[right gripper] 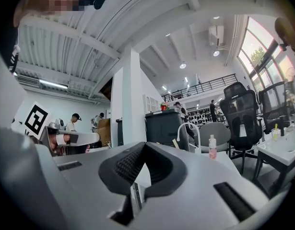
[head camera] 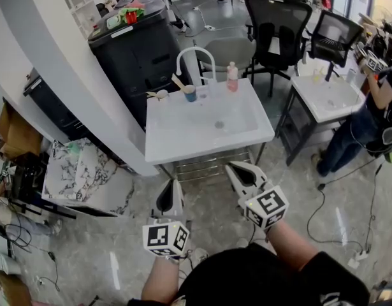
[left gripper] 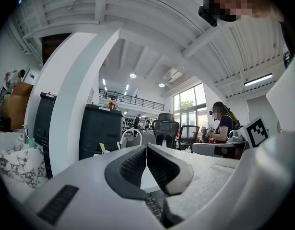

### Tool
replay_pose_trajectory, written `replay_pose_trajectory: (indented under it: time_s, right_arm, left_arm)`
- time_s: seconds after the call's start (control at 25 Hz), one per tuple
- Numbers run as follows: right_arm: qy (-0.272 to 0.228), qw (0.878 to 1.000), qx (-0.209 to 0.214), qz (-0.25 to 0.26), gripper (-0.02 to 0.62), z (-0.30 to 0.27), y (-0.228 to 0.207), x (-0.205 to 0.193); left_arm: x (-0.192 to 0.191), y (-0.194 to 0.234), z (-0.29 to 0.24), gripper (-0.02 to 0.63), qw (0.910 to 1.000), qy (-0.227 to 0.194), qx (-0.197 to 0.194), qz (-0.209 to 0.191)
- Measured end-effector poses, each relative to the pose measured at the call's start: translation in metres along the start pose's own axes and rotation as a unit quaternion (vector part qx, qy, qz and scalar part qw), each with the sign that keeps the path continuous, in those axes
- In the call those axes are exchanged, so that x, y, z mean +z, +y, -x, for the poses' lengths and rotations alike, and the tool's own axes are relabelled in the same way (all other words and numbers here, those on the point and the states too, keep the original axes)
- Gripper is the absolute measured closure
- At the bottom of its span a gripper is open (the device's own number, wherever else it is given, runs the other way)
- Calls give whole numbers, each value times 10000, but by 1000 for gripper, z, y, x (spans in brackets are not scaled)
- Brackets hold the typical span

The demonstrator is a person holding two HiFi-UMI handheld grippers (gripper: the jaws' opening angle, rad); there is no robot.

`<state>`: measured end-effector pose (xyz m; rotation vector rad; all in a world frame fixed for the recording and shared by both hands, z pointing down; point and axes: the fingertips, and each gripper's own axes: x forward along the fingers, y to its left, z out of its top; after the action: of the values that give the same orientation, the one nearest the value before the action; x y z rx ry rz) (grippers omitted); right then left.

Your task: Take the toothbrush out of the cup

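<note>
A blue cup (head camera: 190,93) stands on the back rim of the white sink (head camera: 183,144), left of the arched faucet (head camera: 196,59). A pale toothbrush (head camera: 178,82) sticks out of it, leaning left. Both grippers hover in front of the sink, well short of the cup and pointing level at it. In the head view the left gripper (head camera: 172,183) and the right gripper (head camera: 234,167) are shut and empty. In the left gripper view the left gripper (left gripper: 147,150) has its pads pressed together. The right gripper (right gripper: 145,147) looks the same in its own view, with the toothbrush (right gripper: 175,143) far ahead.
A pink bottle (head camera: 232,76) stands on the sink's back rim, right of the faucet. A small pale object (head camera: 159,95) lies at the back left corner. A black cabinet (head camera: 135,50) is behind, office chairs (head camera: 278,24) and a second sink (head camera: 326,94) to the right, with a person (head camera: 368,107).
</note>
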<state>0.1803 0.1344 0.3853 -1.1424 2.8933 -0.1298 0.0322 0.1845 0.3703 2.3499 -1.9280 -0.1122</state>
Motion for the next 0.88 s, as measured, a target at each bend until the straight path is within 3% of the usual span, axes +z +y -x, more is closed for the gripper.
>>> replay_pose_trajectory:
  time_s: [0.32,0.44,0.52,0.6,0.68,0.88]
  right_arm:
    - [-42,9999,102,-112,582,12,-26,3]
    - [-72,9997,190,-102,540,17,-38,4]
    - [-121,9997,206,-65,472,21,-47,4]
    - [-165,9997,158,-16,387,24,-57,5]
    - [-152,9998,121,20,351,27,-65,6]
    - [-135,9998,151,-28,345,33,-83,5]
  left_arm:
    - [-5,-22,-13,600,9999,16,125,28]
    - [-6,-33,-19,600,9998,-6,188,-2]
    - [-8,-40,-24,596,9996,-38,269,-32]
    - [-11,-46,-29,455,9994,-75,320,-95]
    - [-13,-51,-34,397,9993,-54,343,-148]
    - [-16,-65,-45,385,9991,11,374,-181]
